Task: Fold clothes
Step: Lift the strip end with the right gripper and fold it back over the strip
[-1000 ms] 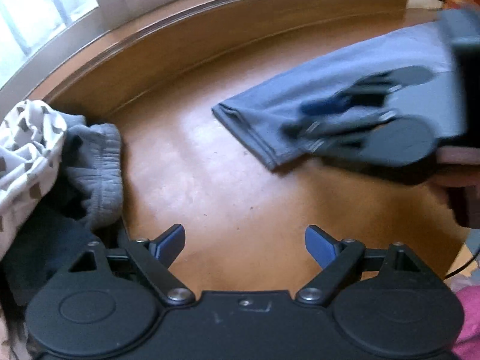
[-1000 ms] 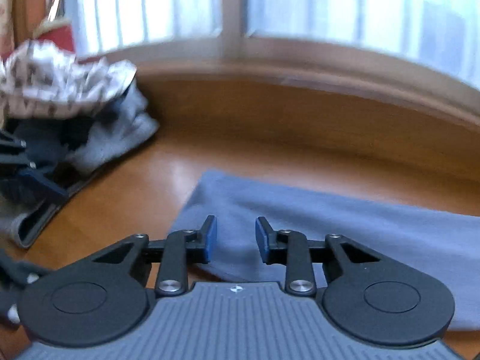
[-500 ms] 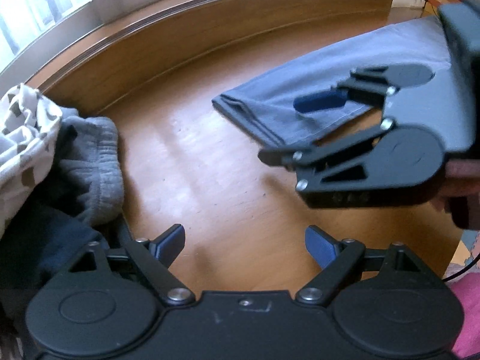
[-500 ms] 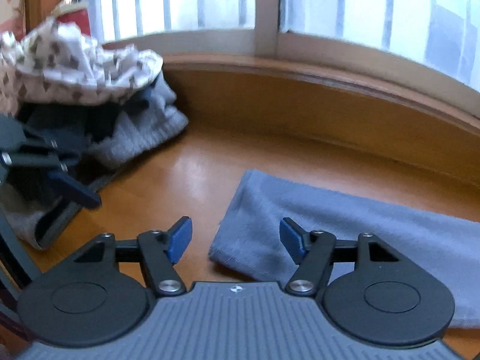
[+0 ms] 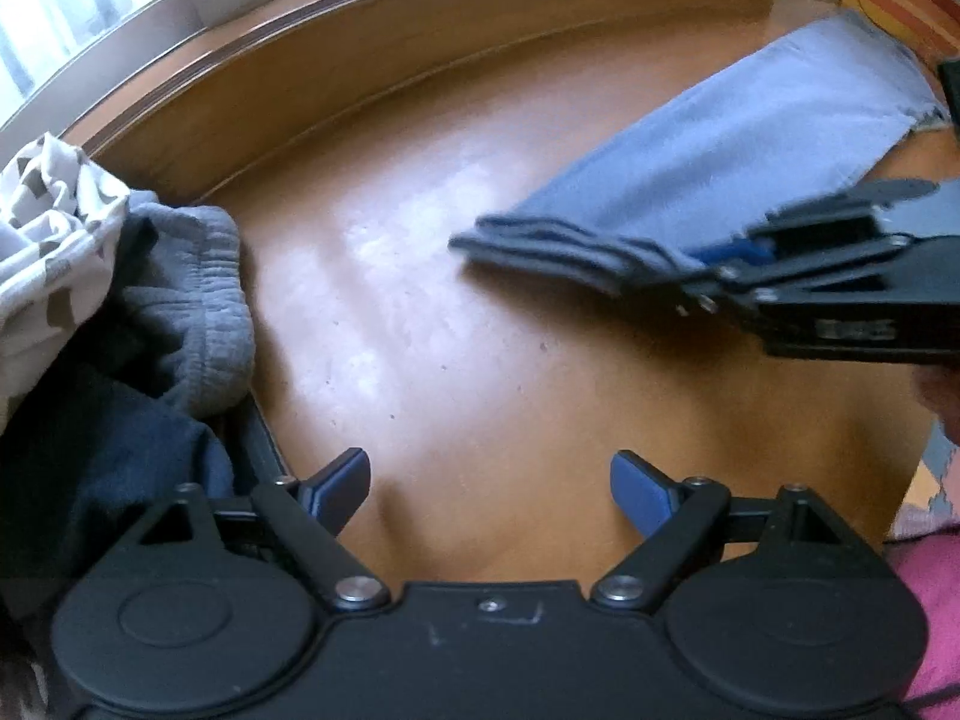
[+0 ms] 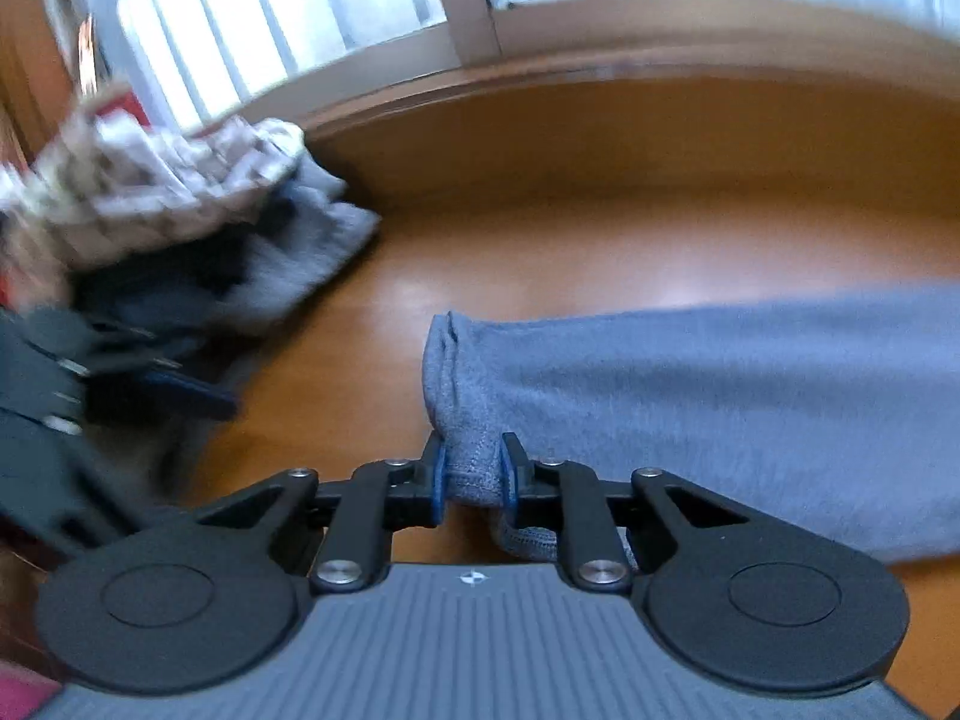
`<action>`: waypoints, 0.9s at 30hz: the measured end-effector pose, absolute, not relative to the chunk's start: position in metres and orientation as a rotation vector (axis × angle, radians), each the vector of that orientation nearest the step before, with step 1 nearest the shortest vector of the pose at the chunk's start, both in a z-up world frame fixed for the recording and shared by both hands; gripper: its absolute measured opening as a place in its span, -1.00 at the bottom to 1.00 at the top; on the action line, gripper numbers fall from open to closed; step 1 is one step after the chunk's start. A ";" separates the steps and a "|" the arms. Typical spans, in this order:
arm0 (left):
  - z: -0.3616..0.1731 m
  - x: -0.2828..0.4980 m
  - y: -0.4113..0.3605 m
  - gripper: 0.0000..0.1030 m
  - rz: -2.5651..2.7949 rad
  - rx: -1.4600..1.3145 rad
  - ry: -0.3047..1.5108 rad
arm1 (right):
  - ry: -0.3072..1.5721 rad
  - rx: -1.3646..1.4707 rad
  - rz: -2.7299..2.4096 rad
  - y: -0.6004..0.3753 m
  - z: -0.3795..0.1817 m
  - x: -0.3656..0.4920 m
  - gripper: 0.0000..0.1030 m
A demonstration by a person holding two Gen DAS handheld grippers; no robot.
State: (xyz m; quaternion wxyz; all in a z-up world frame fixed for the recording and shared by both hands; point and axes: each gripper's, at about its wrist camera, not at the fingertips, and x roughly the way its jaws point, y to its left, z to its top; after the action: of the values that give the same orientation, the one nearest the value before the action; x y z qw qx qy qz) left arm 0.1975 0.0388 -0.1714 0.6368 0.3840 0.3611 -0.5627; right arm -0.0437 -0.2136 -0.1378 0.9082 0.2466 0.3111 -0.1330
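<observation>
A blue-grey folded garment (image 6: 720, 402) lies stretched across the wooden table (image 6: 600, 240). My right gripper (image 6: 472, 483) has its jaws closing on the garment's near left corner, and the blue pads press the bunched cloth between them. In the left wrist view the same garment (image 5: 720, 156) runs to the upper right, with the right gripper (image 5: 714, 261) pinching its lifted end. My left gripper (image 5: 489, 483) hangs open over bare wood at the near edge, well left of the garment, with nothing between its fingers.
A pile of clothes (image 5: 120, 312) lies at the left: a white patterned piece, a grey knit and a dark blue one. A raised wooden ledge (image 5: 420, 48) and windows run along the back. Pink cloth (image 5: 936, 600) shows at the lower right.
My right gripper opened wide over the garment's end, then closed on its corner and rolled. The cloth end now stands lifted and bunched. My left gripper stayed open and drifted slightly.
</observation>
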 end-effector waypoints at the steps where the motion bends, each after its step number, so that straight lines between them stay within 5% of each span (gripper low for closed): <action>1: -0.171 0.197 0.040 0.67 -1.289 0.890 0.817 | 0.627 0.577 -0.250 -0.213 -0.139 -0.050 -0.65; 11: -0.154 0.181 0.009 0.67 -1.408 0.908 0.695 | 0.409 0.638 -0.426 -0.212 -0.102 -0.113 -0.64; 18: -0.145 0.157 -0.030 0.67 -1.515 0.870 0.641 | 0.571 0.503 -0.705 -0.229 -0.126 -0.127 -0.54; 20: -0.143 0.152 -0.039 0.67 -1.533 0.854 0.648 | 0.608 0.465 -0.753 -0.227 -0.129 -0.127 -0.42; 23: -0.143 0.147 -0.048 0.67 -1.559 0.850 0.655 | 0.560 0.439 -0.784 -0.220 -0.119 -0.133 0.17; 27: -0.149 0.142 -0.056 0.67 -1.570 0.881 0.666 | 0.520 0.358 -0.839 -0.214 -0.104 -0.134 0.19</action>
State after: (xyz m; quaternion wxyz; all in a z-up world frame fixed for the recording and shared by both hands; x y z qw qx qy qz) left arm 0.1424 -0.0564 -0.1495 0.5736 0.3759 0.2843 -0.6700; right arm -0.1339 -0.2142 -0.1041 0.8653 0.1710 0.2484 -0.4004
